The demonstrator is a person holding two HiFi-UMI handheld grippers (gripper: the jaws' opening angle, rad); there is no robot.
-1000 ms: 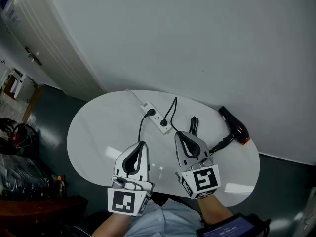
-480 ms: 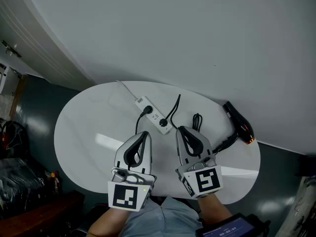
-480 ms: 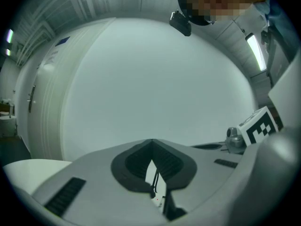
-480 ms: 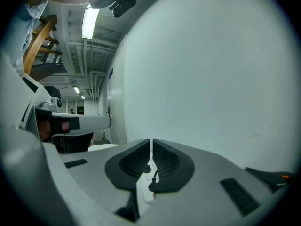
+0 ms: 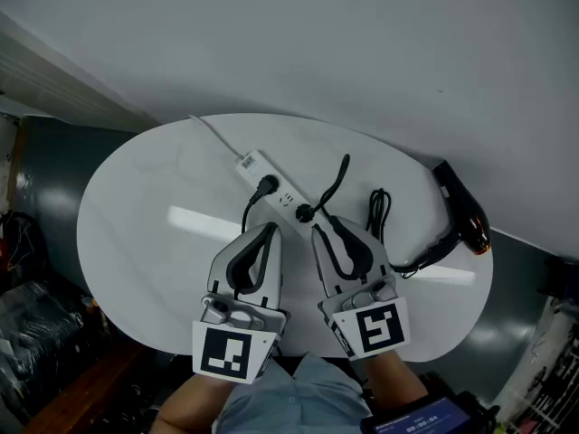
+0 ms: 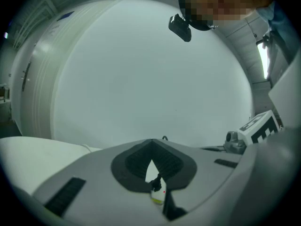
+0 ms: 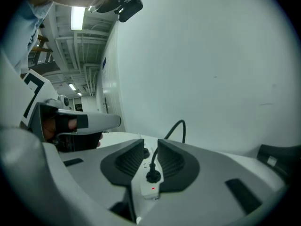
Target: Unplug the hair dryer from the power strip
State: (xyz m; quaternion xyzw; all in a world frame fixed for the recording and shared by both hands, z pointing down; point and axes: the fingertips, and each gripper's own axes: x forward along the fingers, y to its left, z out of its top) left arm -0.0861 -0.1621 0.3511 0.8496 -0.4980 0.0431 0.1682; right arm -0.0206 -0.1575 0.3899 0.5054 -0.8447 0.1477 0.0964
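While the jaws of our right gripper open, pinching nothing, near a black plug in the white rectangular power strip, those of our left gripper are pressed together; the black hair dryer lies at the table edge, well right.

No wording could be read. A small label at the power strip's cord end was too tiny to make out. The two marker cubes, nearer the person than that strip, bore only black-and-white square patterns.
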